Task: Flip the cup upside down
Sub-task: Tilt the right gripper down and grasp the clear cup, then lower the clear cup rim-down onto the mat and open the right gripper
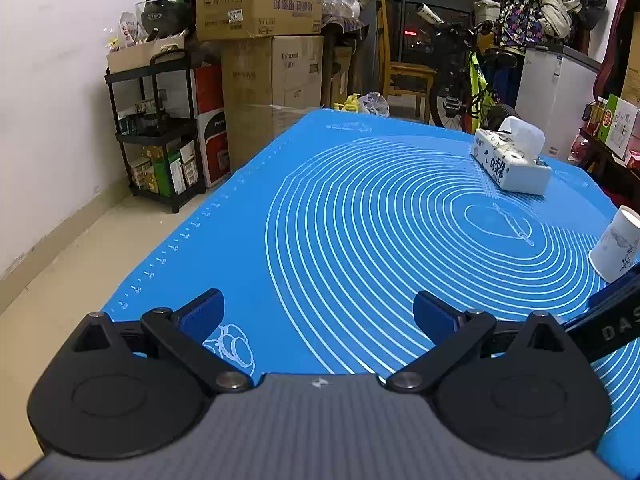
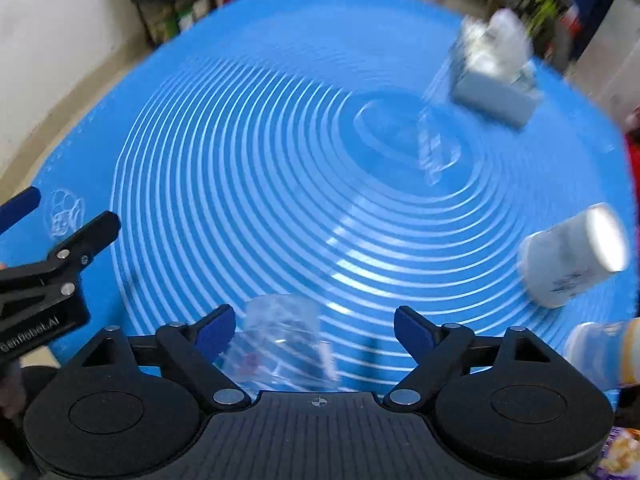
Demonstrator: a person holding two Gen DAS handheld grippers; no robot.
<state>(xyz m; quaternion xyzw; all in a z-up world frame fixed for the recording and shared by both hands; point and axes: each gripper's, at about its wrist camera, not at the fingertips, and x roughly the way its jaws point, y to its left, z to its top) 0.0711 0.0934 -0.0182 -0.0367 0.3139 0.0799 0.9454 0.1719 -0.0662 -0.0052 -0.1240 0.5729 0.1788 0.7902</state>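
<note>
A white cup with dark markings [image 2: 568,256] stands on the blue mat [image 2: 260,160] at the right, blurred by motion; it also shows at the right edge of the left wrist view [image 1: 616,246]. A clear plastic cup [image 2: 284,344] sits low between the fingers of my right gripper [image 2: 314,330], which is open, its blue pads not touching the cup. My left gripper [image 1: 318,314] is open and empty over the near left of the mat [image 1: 320,220]. It also shows at the left edge of the right wrist view [image 2: 60,220].
A white tissue pack [image 1: 512,160] lies at the far right of the mat, blurred in the right wrist view [image 2: 496,80]. A white and orange container [image 2: 604,356] sits at the near right. Shelves [image 1: 160,132], cardboard boxes [image 1: 264,32] and a bicycle [image 1: 472,80] stand beyond the table.
</note>
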